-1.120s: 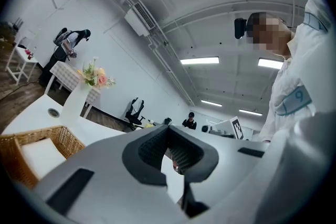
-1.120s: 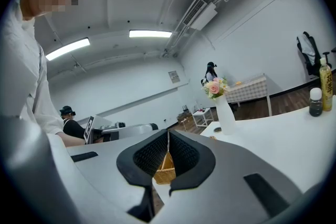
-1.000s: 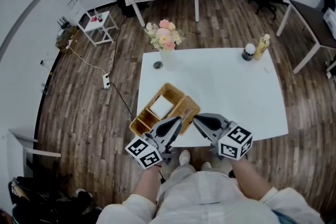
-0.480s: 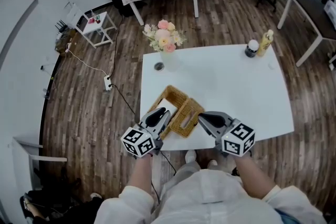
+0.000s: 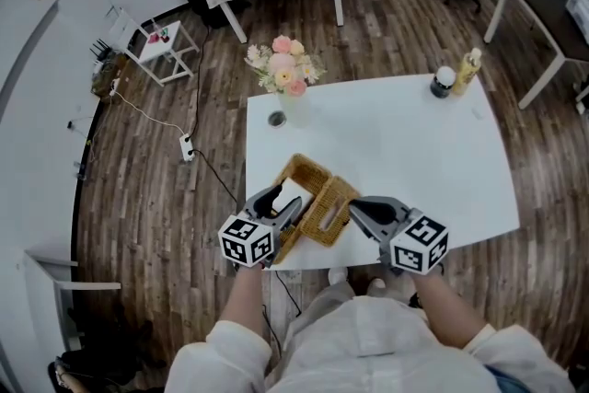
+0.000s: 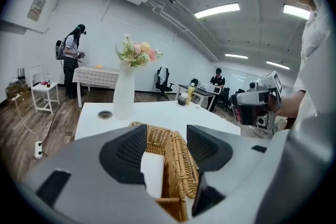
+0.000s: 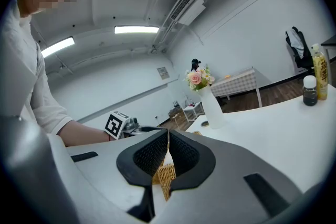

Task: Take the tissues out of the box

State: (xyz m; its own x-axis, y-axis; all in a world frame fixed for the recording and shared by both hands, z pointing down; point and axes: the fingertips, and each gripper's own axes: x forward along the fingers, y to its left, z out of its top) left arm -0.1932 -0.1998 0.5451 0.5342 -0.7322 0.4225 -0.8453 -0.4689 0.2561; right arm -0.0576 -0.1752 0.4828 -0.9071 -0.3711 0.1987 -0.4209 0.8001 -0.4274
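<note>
While the person stands at its near edge, a white desk (image 5: 414,152) fills the middle of a room with a dark wood floor (image 5: 138,198). The largest thing on the desk is a wicker box (image 5: 311,168), set at an angle on the near left corner. A wicker panel rises along the right side of its open compartment.

The left gripper (image 5: 279,205) reaches over the box's near left end, angled a little downward. Its jaws are released and have just been opening. In the left gripper view, the tissues and the wicker panel show in the gap between them, and neither pad presses on anything.

The right gripper (image 5: 357,209) sits just to the right of the box, its tips at the panel's edge. Its jaws are clenched, with the tips meeting. Wicker shows through the gap beneath them, but it is not clear whether they pinch the rim.

The tissues (image 5: 287,190), a flat white stack, lie inside the box's left compartment.

At the far left of the desk stands a pale vase of pink and cream flowers (image 5: 285,74), with a small dark round object (image 5: 277,119) beside it. At the far right are a yellow bottle (image 5: 469,69) and a dark jar (image 5: 443,84) with a white cap, close together.
</note>
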